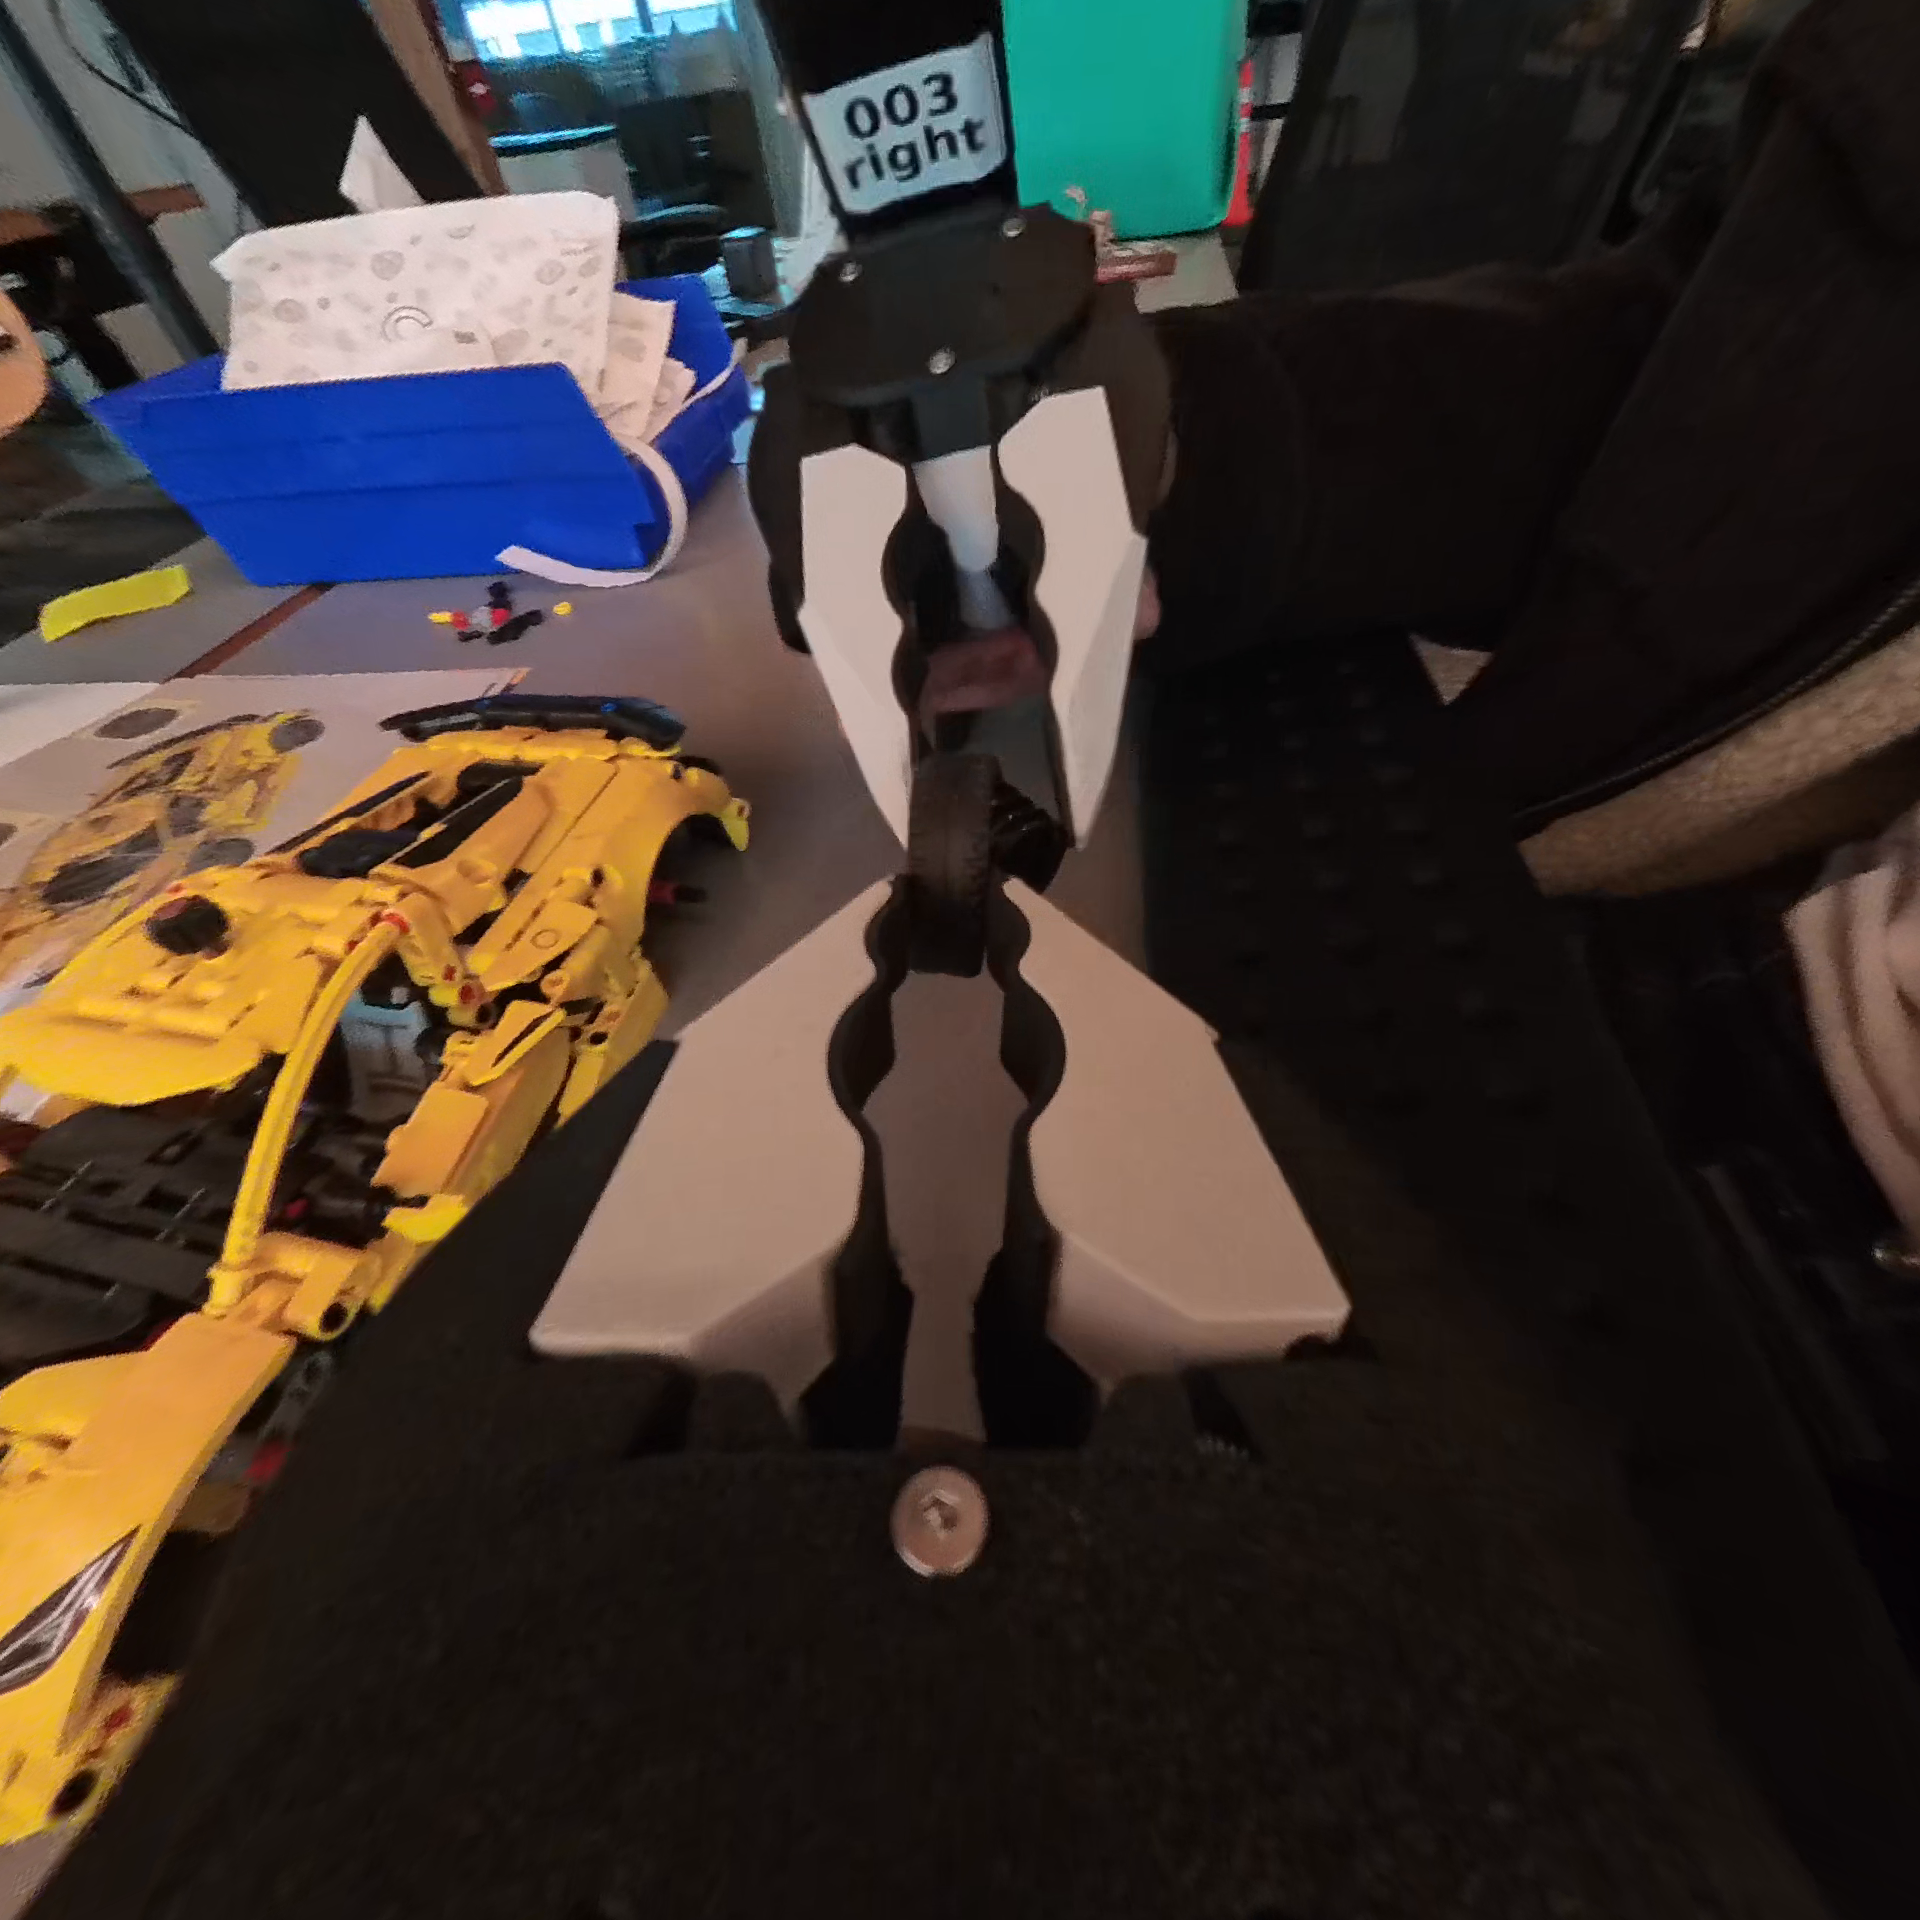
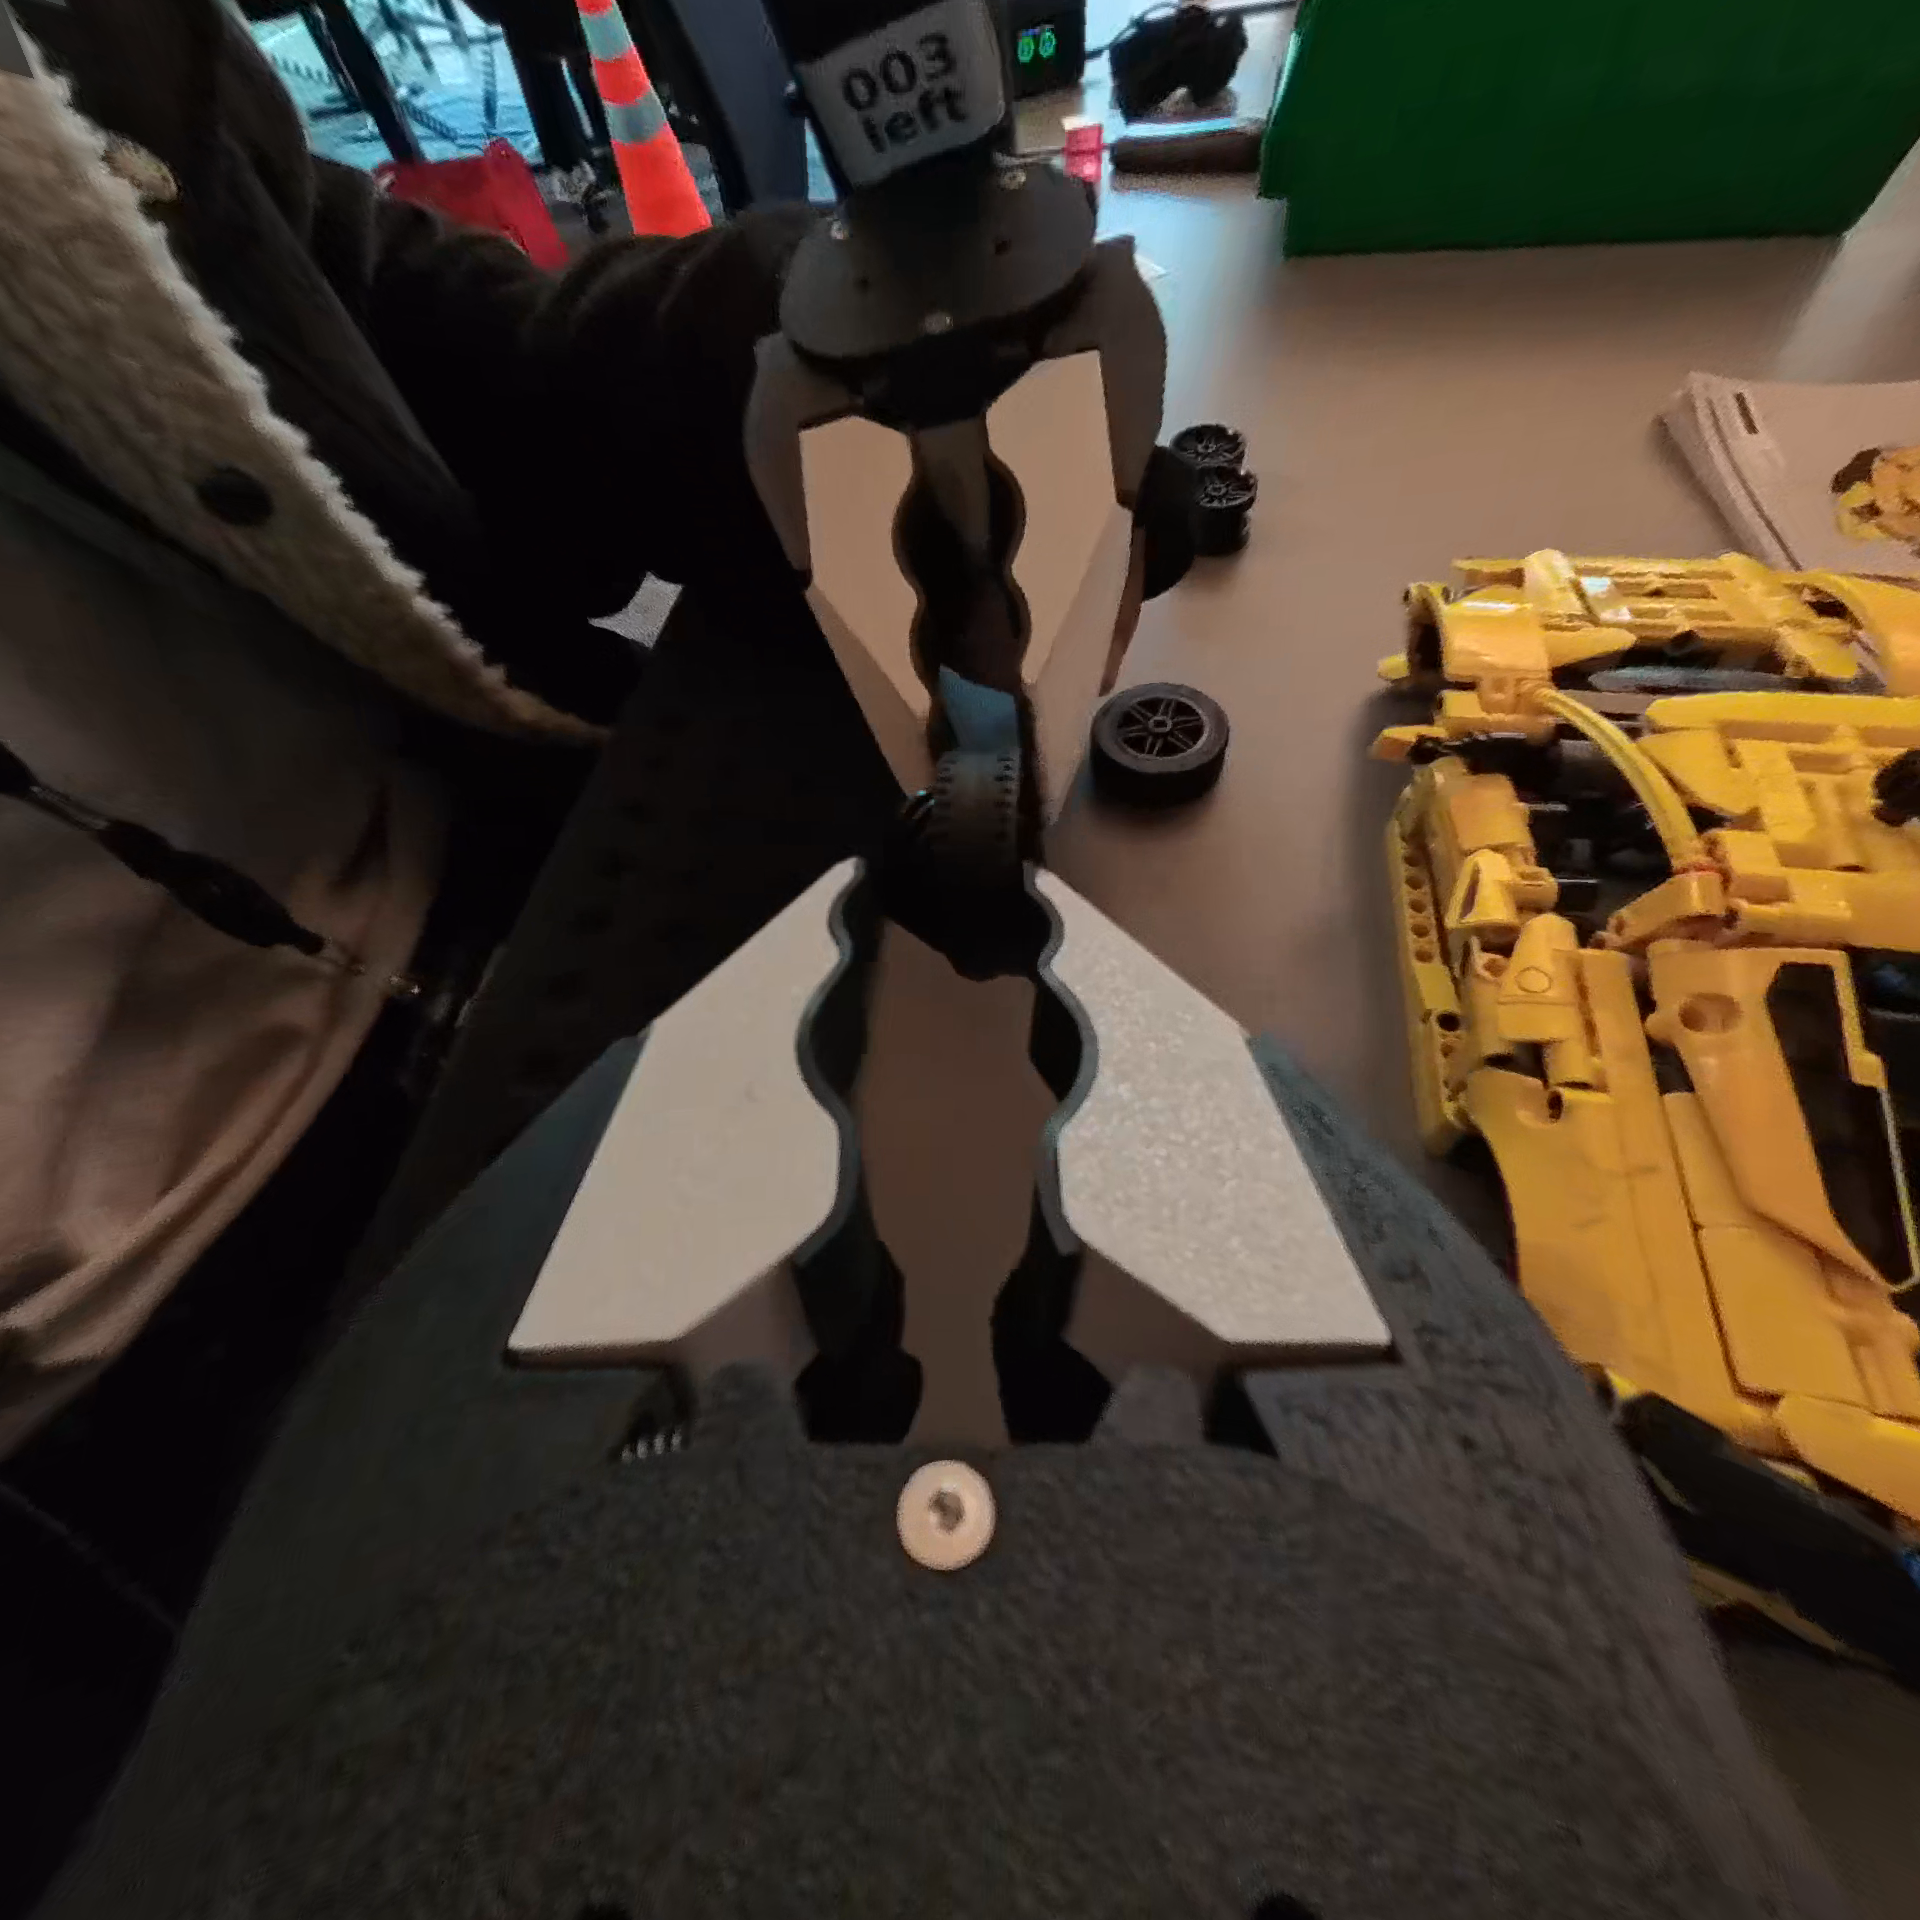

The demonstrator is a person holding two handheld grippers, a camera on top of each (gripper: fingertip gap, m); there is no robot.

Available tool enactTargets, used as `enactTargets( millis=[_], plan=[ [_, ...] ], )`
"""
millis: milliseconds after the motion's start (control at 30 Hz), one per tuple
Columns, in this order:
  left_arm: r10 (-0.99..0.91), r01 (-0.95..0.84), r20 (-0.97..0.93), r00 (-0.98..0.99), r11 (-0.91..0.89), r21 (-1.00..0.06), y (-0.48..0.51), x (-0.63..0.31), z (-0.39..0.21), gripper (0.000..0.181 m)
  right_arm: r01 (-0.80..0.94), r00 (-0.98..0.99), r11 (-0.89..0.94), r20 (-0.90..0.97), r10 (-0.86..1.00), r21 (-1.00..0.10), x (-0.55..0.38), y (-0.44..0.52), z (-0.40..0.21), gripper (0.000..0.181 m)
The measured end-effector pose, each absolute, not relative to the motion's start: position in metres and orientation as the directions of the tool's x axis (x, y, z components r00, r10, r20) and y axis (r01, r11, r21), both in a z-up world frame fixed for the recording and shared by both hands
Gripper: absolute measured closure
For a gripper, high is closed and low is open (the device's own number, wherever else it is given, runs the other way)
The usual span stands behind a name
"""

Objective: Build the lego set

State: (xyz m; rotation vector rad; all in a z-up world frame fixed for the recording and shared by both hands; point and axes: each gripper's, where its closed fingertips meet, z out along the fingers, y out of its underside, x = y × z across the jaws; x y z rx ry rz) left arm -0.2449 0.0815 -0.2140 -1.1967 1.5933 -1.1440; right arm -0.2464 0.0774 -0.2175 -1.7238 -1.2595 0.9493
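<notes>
Two tongs: left tongs (image 1: pixel 948 914) and right tongs (image 2: pixel 956 883) meet tip to tip, each nipped onto one ribbed black rubber tyre (image 1: pixel 951 842).
Car: glossy yellow brick car (image 1: pixel 343 966) on grey desk (image 1: pixel 686 634).
Spares: round spoked wheels (image 2: pixel 1158 740) lie beside it.

Dim indoor light, wide-angle warp.
Bright windows (image 1: pixel 582 21) glow behind; edges smear and bend, foreground stays murky.
</notes>
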Motion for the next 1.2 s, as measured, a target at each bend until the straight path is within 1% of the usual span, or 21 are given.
enactTargets(
  millis=[67,133,200,367,500,633,733,833,867,933,1000,1033,1067,1100,1133,1200],
  plan=[
    [-0.978,-0.206,-0.042,-0.203,0.085,-0.975,0.084,-0.246,-0.207,0.167,0.345,0.228,-0.158,-0.081,0.970,-0.925,-0.248,0.080,-0.209,0.157],
    [-0.986,-0.216,-0.001,-0.169,0.038,-0.976,0.091,-0.246,-0.207,0.167,0.387,0.258,-0.109,-0.006,0.966,-0.915,-0.247,0.086,-0.210,0.158],
    [-0.991,-0.218,0.041,-0.130,-0.012,-0.976,0.095,-0.246,-0.205,0.167,0.381,0.281,-0.094,0.018,0.959,-0.920,-0.247,0.090,-0.208,0.159],
    [-0.999,-0.264,-0.035,-0.016,0.038,-0.964,0.107,-0.244,-0.210,0.167,0.446,0.365,-0.072,0.108,0.925,-0.892,-0.244,0.101,-0.215,0.160],
    [-0.997,-0.261,-0.041,0.067,0.022,-0.965,0.117,-0.243,-0.207,0.168,0.458,0.437,-0.082,0.144,0.888,-0.885,-0.243,0.110,-0.212,0.160],
    [-0.990,-0.255,-0.053,0.132,0.018,-0.967,0.124,-0.242,-0.204,0.168,0.457,0.505,-0.109,0.156,0.849,-0.883,-0.243,0.117,-0.209,0.160],
    [-0.974,-0.299,-0.098,0.203,0.033,-0.954,0.134,-0.242,-0.208,0.170,0.458,0.560,-0.156,0.148,0.815,-0.875,-0.244,0.123,-0.211,0.161],
    [-0.958,-0.317,-0.108,0.264,0.020,-0.948,0.141,-0.242,-0.210,0.171,0.473,0.612,-0.171,0.183,0.770,-0.864,-0.245,0.128,-0.212,0.161],
    [-0.955,-0.317,-0.116,0.273,0.025,-0.948,0.142,-0.243,-0.210,0.171,0.468,0.623,-0.168,0.189,0.759,-0.868,-0.246,0.128,-0.211,0.161],
    [-0.953,-0.283,-0.113,0.280,0.031,-0.959,0.143,-0.244,-0.204,0.170,0.497,0.609,-0.090,0.273,0.744,-0.863,-0.247,0.130,-0.206,0.160],
    [-0.967,-0.251,-0.043,0.251,-0.022,-0.968,0.143,-0.244,-0.205,0.169,0.542,0.599,-0.028,0.363,0.714,-0.840,-0.248,0.130,-0.203,0.158],
    [-0.972,-0.237,-0.030,0.233,-0.027,-0.971,0.142,-0.245,-0.203,0.168,0.579,0.576,0.044,0.447,0.685,-0.814,-0.249,0.129,-0.199,0.158],
    [-0.977,-0.220,-0.009,0.215,-0.040,-0.975,0.141,-0.247,-0.202,0.174,0.634,0.552,0.111,0.548,0.628,-0.765,-0.246,0.130,-0.196,0.157],
    [-0.980,-0.177,0.050,0.194,-0.085,-0.980,0.141,-0.249,-0.199,0.174,0.689,0.520,0.140,0.620,0.587,-0.711,-0.242,0.130,-0.199,0.157],
    [-0.977,-0.148,0.124,0.175,-0.150,-0.977,0.143,-0.252,-0.198,0.170,0.722,0.487,0.164,0.662,0.571,-0.672,-0.241,0.128,-0.203,0.157],
    [-0.955,-0.067,0.270,0.126,-0.280,-0.958,0.148,-0.258,-0.189,0.170,0.769,0.432,0.186,0.711,0.556,-0.612,-0.240,0.127,-0.213,0.157]
  ],
)
